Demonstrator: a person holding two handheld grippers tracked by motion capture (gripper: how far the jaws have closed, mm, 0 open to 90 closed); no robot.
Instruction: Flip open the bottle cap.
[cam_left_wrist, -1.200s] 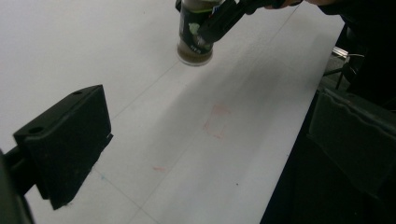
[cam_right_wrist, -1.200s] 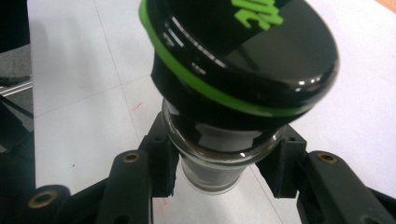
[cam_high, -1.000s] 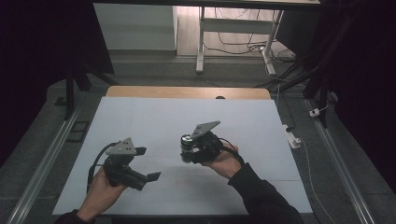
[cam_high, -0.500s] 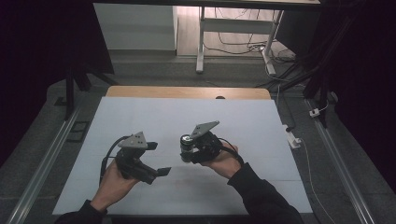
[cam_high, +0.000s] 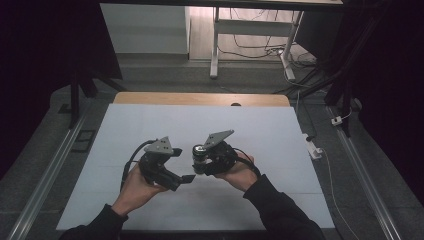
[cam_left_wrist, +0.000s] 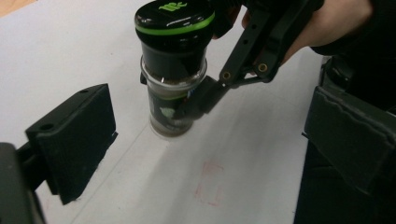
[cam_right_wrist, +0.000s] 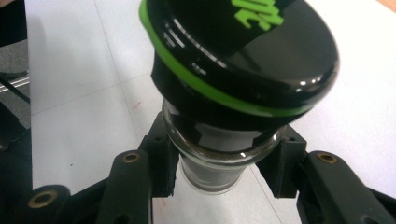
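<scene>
The right hand-held gripper (cam_right_wrist: 219, 172) clamps the spice jar (cam_left_wrist: 173, 70) by its glass body, upright on the tabletop (cam_high: 150, 125). The left hand-held gripper (cam_left_wrist: 205, 140), jaws wide apart, should centre on the black cap (cam_left_wrist: 173, 21), close squarely, then twist.

L/R grippers (cam_high: 186, 178) (cam_high: 199, 161): blk; grey tri plates; brass screws; blk sleeves

The bench (cam_high: 150, 125) surface is bare on all sides of the spice jar (cam_left_wrist: 173, 70). The left gripper (cam_left_wrist: 205, 140), jaws spread wide, has an unobstructed path to the jar's cap. The right gripper (cam_right_wrist: 224, 172) occupies the jar's glass body.
</scene>
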